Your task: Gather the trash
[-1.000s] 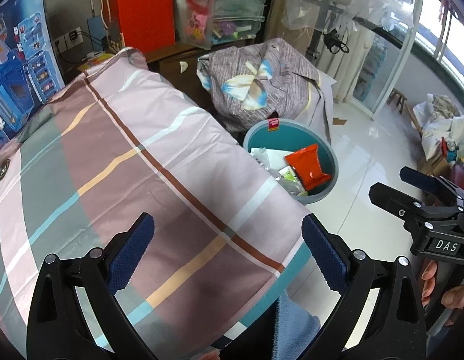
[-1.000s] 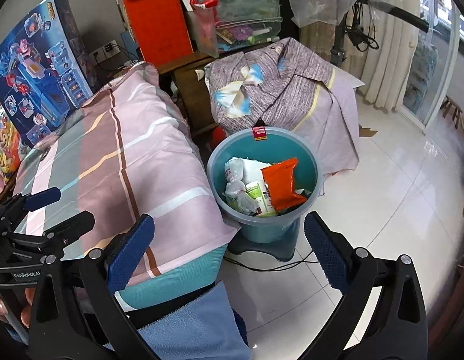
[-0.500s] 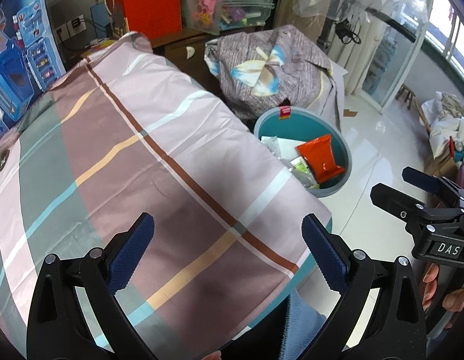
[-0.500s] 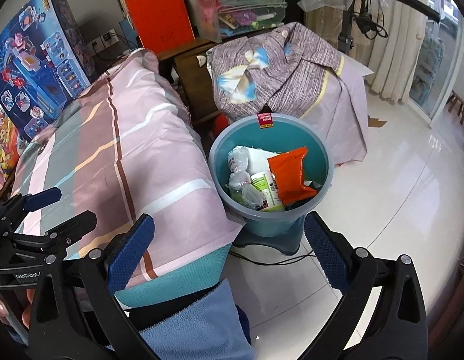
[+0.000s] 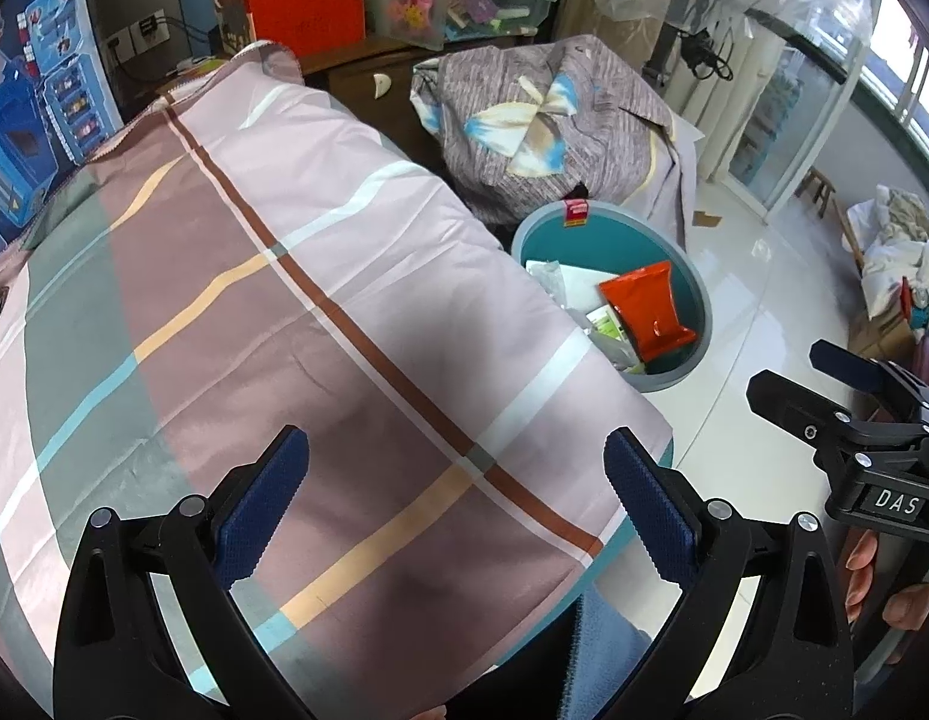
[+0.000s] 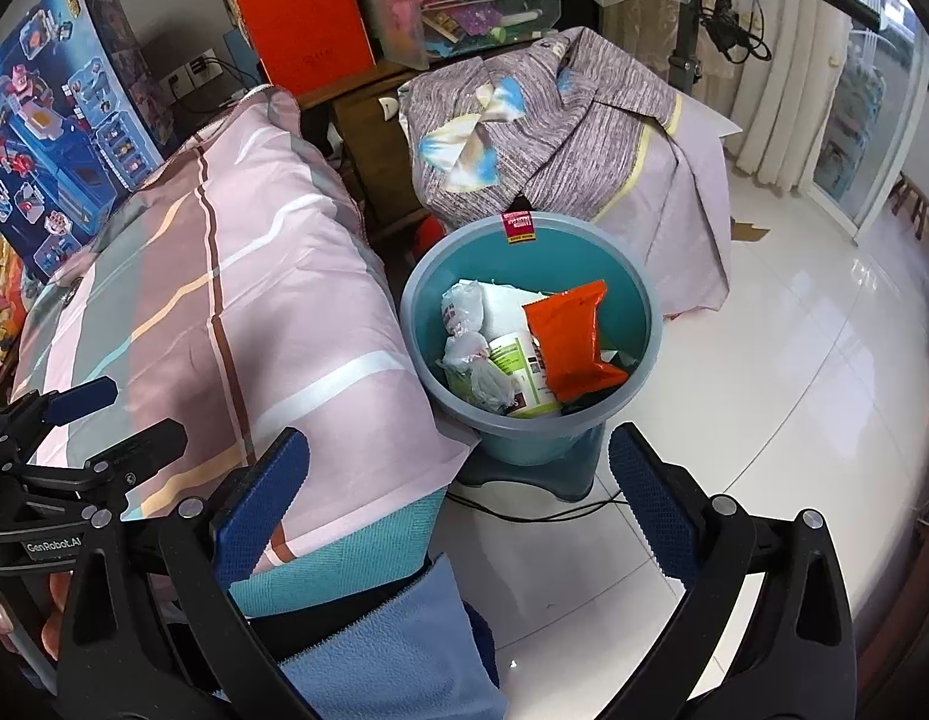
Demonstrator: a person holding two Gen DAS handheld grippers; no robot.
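Observation:
A teal trash bin (image 6: 584,252) (image 5: 614,240) stands on the white floor beside the table. Inside it lie an orange snack wrapper (image 6: 569,339) (image 5: 647,312), crumpled clear plastic (image 6: 470,354), white paper and a green-labelled packet (image 6: 515,369). My left gripper (image 5: 455,495) hangs open over the striped tablecloth (image 5: 254,300), with nothing between its blue pads. My right gripper (image 6: 458,495) is open and empty, low over the floor just in front of the bin. Each gripper shows at the edge of the other's view, held by a hand.
A cloth-covered heap (image 6: 560,120) sits behind the bin. An orange box (image 6: 302,12), a clear crate of toys (image 6: 470,6) and blue toy boxes (image 6: 56,120) stand at the back. A black cable (image 6: 536,513) runs under the bin. Blue cloth (image 6: 398,648) lies below.
Both views have drifted slightly, so the bin sits a little further right and higher in frame. Both grippers stay open and empty; the bin's contents have not moved.

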